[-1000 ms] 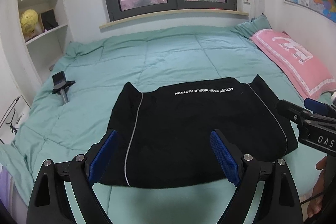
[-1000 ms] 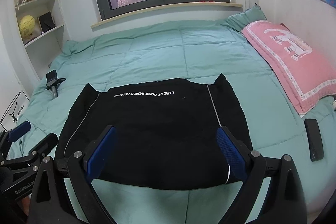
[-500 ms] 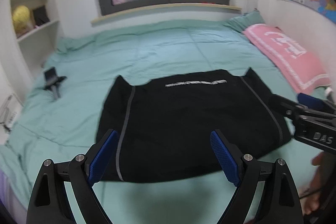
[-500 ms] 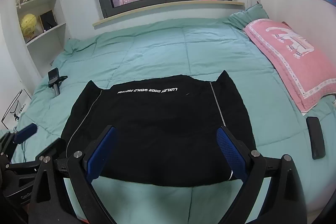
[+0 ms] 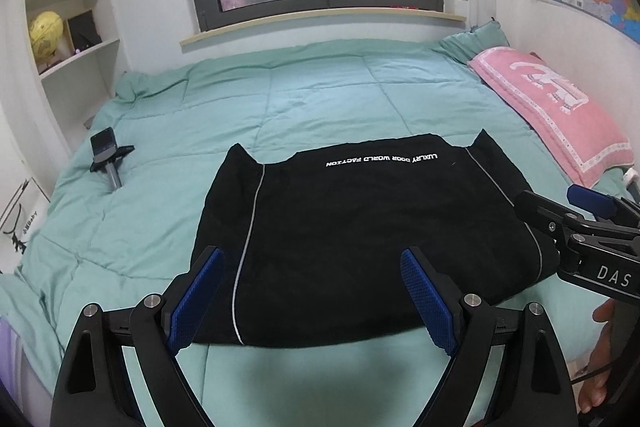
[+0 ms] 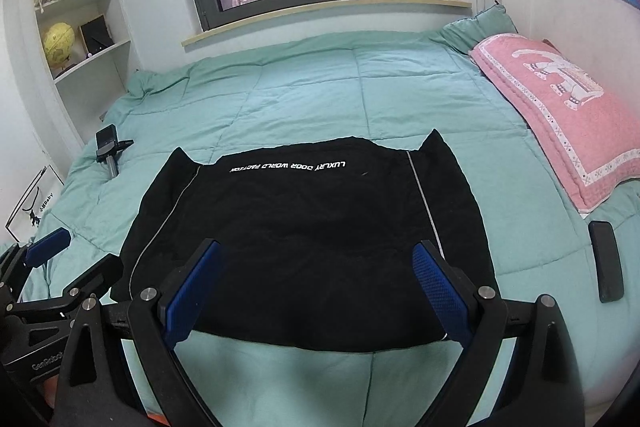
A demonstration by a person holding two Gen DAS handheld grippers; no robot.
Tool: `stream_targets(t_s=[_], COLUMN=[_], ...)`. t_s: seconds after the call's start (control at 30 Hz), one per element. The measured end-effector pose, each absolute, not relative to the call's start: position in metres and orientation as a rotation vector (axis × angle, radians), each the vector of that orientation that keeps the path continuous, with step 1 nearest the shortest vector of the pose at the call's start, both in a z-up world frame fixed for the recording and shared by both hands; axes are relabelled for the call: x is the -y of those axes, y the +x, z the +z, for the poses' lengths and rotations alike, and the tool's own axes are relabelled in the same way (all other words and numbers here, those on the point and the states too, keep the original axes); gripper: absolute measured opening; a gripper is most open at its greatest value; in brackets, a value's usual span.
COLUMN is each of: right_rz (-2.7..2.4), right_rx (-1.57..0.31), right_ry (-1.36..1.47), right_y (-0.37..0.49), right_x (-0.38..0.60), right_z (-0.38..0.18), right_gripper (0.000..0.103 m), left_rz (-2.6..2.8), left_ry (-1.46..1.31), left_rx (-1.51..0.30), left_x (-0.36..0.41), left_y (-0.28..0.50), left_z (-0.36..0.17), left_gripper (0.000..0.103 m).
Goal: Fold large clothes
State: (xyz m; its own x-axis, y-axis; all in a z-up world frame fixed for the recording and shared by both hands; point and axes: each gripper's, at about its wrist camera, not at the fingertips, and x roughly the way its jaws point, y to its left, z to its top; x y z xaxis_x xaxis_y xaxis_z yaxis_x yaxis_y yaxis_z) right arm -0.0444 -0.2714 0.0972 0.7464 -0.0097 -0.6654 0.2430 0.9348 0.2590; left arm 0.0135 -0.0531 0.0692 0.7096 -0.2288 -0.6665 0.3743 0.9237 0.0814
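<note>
Item: black garment (image 5: 360, 235), white lettering near its far edge, a pale piping line down each side. Location: flat on the teal quilted bed (image 5: 320, 99), near edge towards the camera, 2 pointed corners at the far edge. It reads as already folded at least once into a wide rectangle.

Step in hand: judged a pause between folds, with both tools poised above the near edge and nothing lifted.

Next move calls for: lowering each tool to a near corner or side edge, pinching all layers together, then carrying the cloth over evenly so the piping lines stay matched.

Left gripper (image 5: 316, 291): blue-padded fingers (image 5: 196, 297) spread wide, holding nothing, hovering clear of the cloth.

Right gripper (image 6: 320, 287): fingers (image 6: 438, 285) likewise spread wide, empty, above the near edge; not touching the garment.

Other contents: pink pillow (image 5: 556, 111) at the right side of the bed; phone mount (image 5: 108, 157) on the left; dark remote-like bar (image 6: 606, 261) near the right edge.
</note>
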Motion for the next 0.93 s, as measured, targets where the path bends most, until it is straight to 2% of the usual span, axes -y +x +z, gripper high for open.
stream_targets(t_s=[0.47, 0.93], right_rz=[-0.127, -0.111], right_rx=[-0.742, -0.787], right_ry=[0.369, 0.391], right_y=[-0.038, -0.023], right_x=[0.274, 0.273], right_z=[0.085, 0.066], right_gripper=[0.097, 0.097], left_rz=[-0.210, -0.230], left_ry=[0.334, 0.314], left_rx=[-0.642, -0.696], left_x=[0.063, 0.059], left_y=[0.009, 0.028], left_z=[0.067, 0.050], left_gripper=[0.090, 0.090])
